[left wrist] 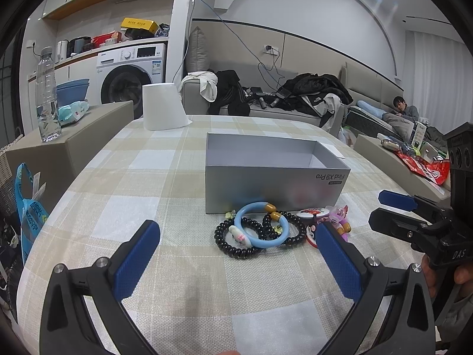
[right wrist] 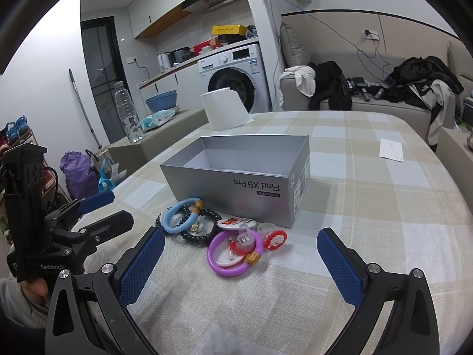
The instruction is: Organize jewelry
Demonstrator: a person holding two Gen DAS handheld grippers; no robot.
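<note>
The grey box (right wrist: 236, 189) is set open-topped on the checked table (right wrist: 369, 236), apparently ready as the container. Jewelry is piled just before it: blue bangle (left wrist: 261, 224), purple bangle (right wrist: 233, 254). Left gripper (left wrist: 236, 263) and right gripper (right wrist: 241, 269) are held spread, 0 items grasped.

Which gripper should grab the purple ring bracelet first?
Right, probably. The purple ring bracelet lies straight ahead between the open right gripper fingers, while the left gripper faces the light-blue ring bracelet and black bead strands.
</note>
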